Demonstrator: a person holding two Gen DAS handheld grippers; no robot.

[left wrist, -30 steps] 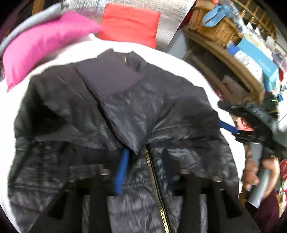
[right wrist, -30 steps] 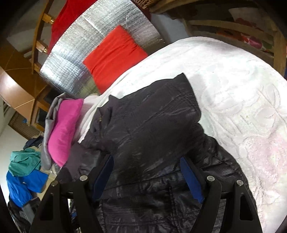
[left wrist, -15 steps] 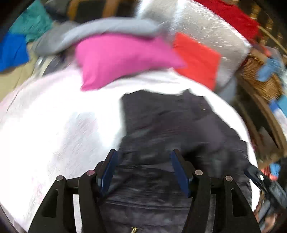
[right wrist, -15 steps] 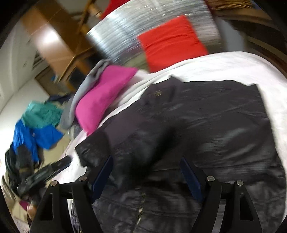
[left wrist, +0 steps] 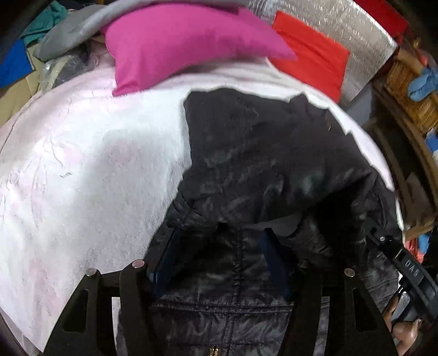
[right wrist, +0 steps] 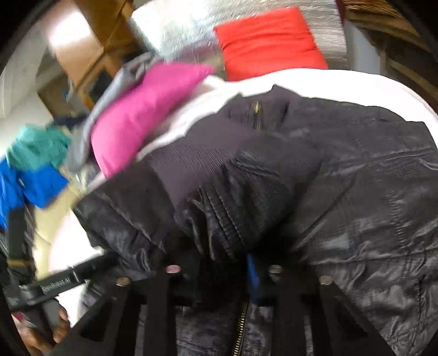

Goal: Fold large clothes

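Note:
A black quilted jacket (left wrist: 273, 153) with a brass zipper lies on a white bedspread (left wrist: 82, 169); it also fills the right wrist view (right wrist: 342, 191). My left gripper (left wrist: 219, 246) is open, its blue-padded fingers (left wrist: 273, 260) astride the jacket's left part near the zipper line. My right gripper (right wrist: 219, 271) has its jaws narrowed on a bunched fold of the jacket by the ribbed cuff (right wrist: 189, 164); one blue pad (right wrist: 253, 276) shows, the other is hidden by fabric. The right gripper shows at the right edge of the left wrist view (left wrist: 405, 271).
A pink pillow (left wrist: 180, 46) and a red pillow (left wrist: 312, 52) lie at the bed's head against a silver foil panel (left wrist: 342, 24). Grey, teal and blue clothes (right wrist: 35, 164) are piled at the left. A wicker basket (left wrist: 410, 90) and shelves stand at the right.
The left gripper opened and shifted to the jacket's left side. The right gripper's jaws closed from wide open onto a fold by the cuff, and the sleeve is now folded across the body.

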